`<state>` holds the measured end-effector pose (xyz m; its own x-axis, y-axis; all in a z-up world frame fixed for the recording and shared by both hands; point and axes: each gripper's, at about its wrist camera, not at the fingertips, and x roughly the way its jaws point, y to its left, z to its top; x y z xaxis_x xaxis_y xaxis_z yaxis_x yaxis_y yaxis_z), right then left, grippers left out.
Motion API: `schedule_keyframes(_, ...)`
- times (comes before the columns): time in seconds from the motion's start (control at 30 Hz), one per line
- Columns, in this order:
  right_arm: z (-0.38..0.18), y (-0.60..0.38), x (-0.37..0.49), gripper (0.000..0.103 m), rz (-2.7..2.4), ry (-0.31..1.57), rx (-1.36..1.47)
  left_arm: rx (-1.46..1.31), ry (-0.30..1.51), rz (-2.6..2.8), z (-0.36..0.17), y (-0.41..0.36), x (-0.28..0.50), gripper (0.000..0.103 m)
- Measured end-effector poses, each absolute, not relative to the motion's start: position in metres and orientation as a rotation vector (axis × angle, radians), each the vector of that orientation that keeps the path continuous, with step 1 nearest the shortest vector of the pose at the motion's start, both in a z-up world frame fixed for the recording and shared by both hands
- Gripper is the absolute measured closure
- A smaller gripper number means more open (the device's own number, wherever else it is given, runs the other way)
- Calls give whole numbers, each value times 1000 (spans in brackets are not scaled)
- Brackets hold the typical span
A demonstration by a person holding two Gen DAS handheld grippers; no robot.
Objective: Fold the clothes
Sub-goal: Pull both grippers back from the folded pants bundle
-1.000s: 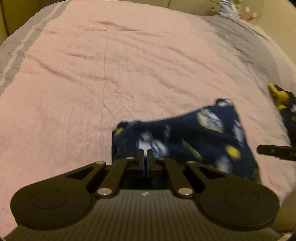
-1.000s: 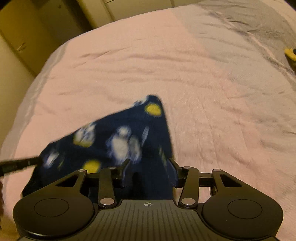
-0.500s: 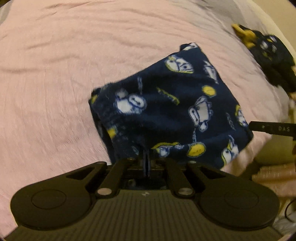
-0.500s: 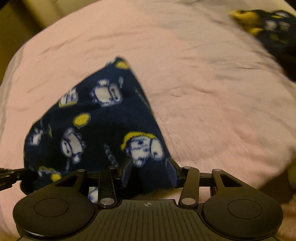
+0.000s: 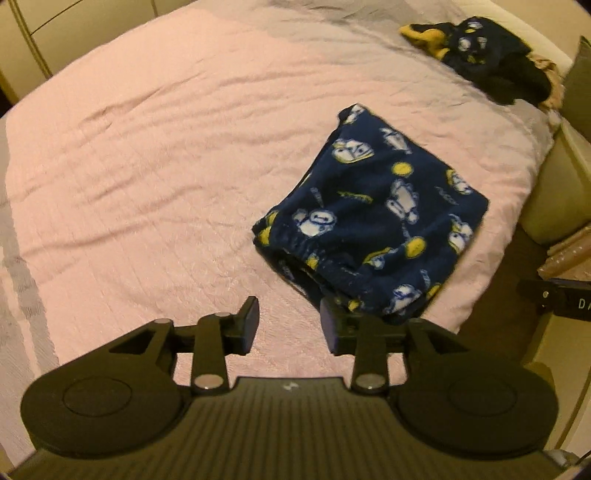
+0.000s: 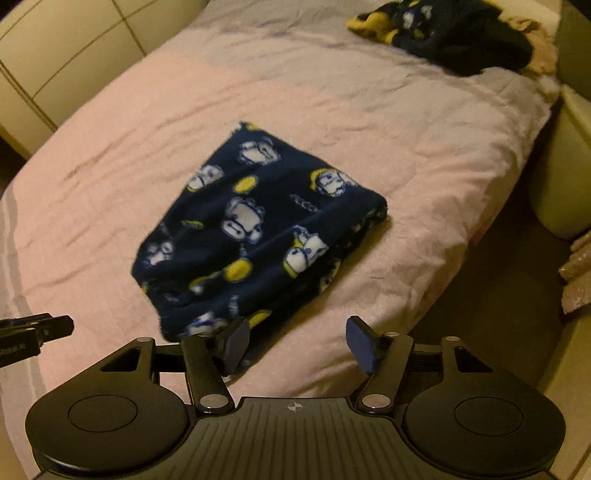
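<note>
pink bedspread (image 5: pixel 166 155) is lying under both claws; left claw (image 5: pixel 290 325) and right claw (image 6: pixel 295 341) are opening, empty, just short of the folded navy garment (image 6: pixel 255 236); likely next, fetching the unfolded pile (image 6: pixel 454 33) far ahead.

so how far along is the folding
Done: the navy printed garment lies folded into a compact bundle on the pink bedspread. In hand: nothing; the left gripper and right gripper are opening with nothing between their jaws. Left: the dark clothes pile at the far corner looks unfolded.
</note>
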<state>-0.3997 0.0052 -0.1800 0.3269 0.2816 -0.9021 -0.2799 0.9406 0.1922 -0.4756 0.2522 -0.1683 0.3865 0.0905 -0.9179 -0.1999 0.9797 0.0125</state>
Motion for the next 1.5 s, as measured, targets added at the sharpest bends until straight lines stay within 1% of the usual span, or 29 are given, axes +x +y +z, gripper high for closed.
schedule_keyframes(0.1,-173,5,-415,36,339,1169,2,-69,1143,149,-161,245,-480,69)
schedule_keyframes(0.37,-181,0,-443,36,300,1215,55,-5,1124,82,-156,229,-479,68)
schedule_keyframes(0.6,-172,-7,-451,36,254,1189,70,20,1096,27,-150,223,-478,63)
schedule_keyframes(0.97,-166,-8,-466,36,211,1186,86,52,1090,-16,-149,223,-486,63)
schedule_keyframes(1.5,-141,1,-479,36,222,1107,60,54,1056,-16,-137,228,-503,63)
